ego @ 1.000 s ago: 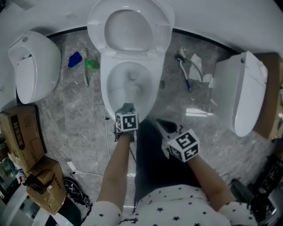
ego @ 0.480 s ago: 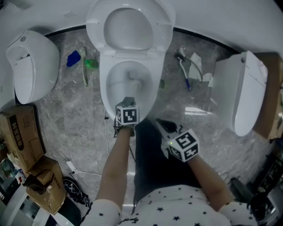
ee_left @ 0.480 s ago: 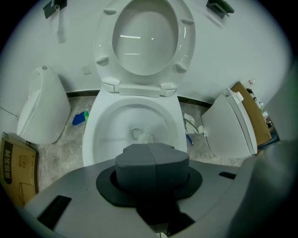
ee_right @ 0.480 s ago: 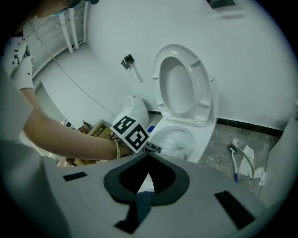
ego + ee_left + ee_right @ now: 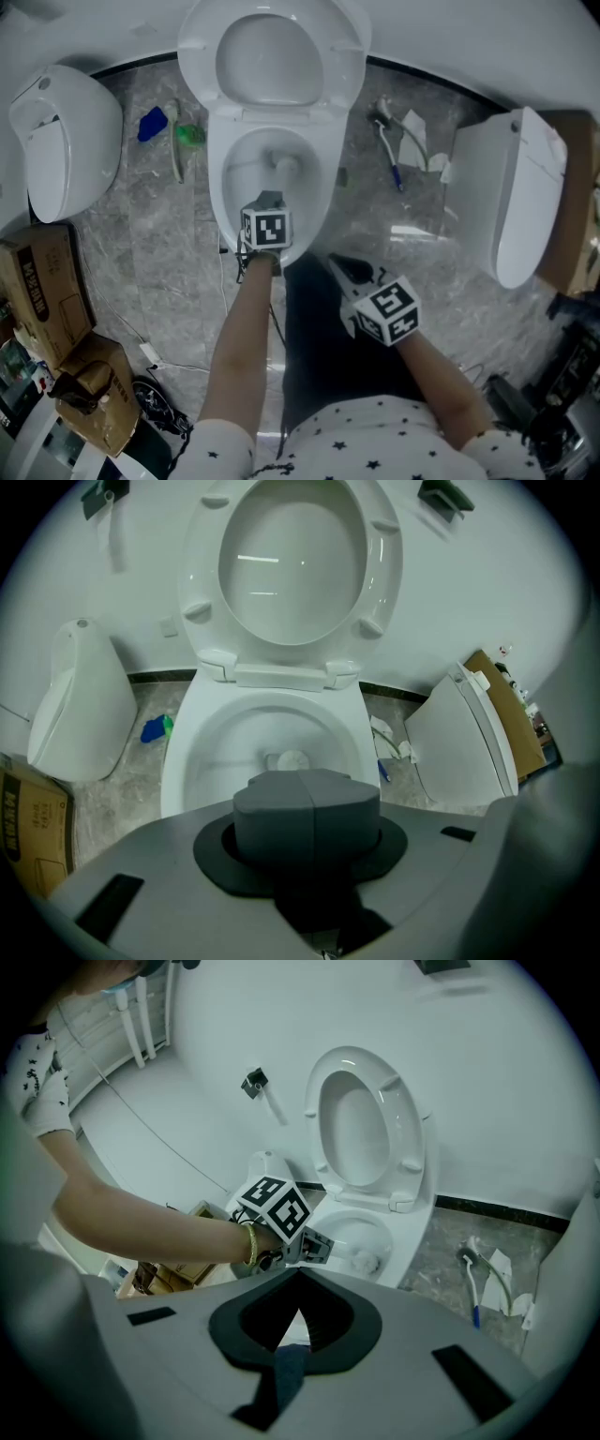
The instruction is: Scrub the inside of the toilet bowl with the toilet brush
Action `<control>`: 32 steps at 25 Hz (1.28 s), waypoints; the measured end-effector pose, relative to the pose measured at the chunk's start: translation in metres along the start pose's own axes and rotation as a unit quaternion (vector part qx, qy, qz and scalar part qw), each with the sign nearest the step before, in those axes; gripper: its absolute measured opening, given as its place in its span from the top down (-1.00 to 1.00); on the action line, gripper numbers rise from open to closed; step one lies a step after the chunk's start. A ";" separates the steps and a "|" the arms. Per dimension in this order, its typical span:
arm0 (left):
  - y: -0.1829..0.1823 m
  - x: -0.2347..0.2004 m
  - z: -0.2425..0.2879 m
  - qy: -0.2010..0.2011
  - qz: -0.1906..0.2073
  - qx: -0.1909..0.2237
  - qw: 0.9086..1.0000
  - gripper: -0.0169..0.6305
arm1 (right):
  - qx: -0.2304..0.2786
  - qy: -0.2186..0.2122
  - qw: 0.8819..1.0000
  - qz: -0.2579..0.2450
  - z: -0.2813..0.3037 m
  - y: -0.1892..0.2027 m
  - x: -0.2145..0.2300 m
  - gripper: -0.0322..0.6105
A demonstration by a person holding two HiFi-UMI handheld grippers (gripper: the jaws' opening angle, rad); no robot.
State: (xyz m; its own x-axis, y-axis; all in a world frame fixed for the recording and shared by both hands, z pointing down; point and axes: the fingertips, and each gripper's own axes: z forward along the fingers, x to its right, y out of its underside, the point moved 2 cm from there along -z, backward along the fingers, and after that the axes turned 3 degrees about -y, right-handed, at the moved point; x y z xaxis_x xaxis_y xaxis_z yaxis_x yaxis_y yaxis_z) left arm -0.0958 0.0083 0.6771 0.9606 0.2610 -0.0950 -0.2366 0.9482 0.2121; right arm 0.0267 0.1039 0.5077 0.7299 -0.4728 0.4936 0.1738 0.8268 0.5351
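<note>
The white toilet bowl [image 5: 218,201] stands with lid and seat raised. My left gripper [image 5: 270,201] hangs over the bowl's near rim [image 5: 182,754], jaws pressed together on the toilet brush handle. The white brush head [image 5: 286,165] sits low against the bowl's far inner wall, also showing past the jaws [image 5: 292,759]. In the right gripper view the left gripper [image 5: 310,1246] holds the handle, which runs to the brush head [image 5: 367,1262] inside the bowl [image 5: 413,1230]. My right gripper [image 5: 345,269] waits off the bowl's right front, open and empty [image 5: 298,1312].
White ceramic fixtures stand on the floor at left [image 5: 66,141] and right [image 5: 511,202]. Blue [image 5: 153,124] and green [image 5: 195,137] items lie left of the toilet, a blue-handled tool and paper scraps [image 5: 394,161] to its right. Cardboard boxes [image 5: 47,281] and cables sit near left.
My left gripper has pushed forward over the rim, and the brush head has slid toward the far side of the bowl. The right gripper has stayed where it was.
</note>
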 end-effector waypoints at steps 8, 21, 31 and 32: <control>-0.018 -0.003 0.003 0.001 -0.007 0.009 1.000 0.47 | 0.000 0.004 1.000 0.005 -0.002 0.003 0.005 0.88; -0.039 -0.014 0.004 -0.006 -0.012 0.038 0.999 0.47 | -0.002 0.004 1.000 0.007 -0.001 0.003 0.008 0.88; -0.042 -0.028 0.002 -0.017 -0.026 0.035 0.999 0.47 | 0.001 0.004 1.000 0.007 -0.001 0.003 0.009 0.88; -0.045 -0.027 0.002 -0.015 -0.025 0.044 0.999 0.47 | 0.001 0.003 1.000 0.008 -0.002 0.002 0.009 0.88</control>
State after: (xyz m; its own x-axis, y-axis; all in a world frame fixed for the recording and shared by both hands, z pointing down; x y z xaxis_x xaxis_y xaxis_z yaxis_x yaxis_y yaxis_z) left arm -0.1109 -0.0421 0.6718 0.9751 0.2072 -0.0794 -0.1760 0.9401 0.2920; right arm 0.0345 0.1020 0.5122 0.7370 -0.4578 0.4972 0.1609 0.8334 0.5288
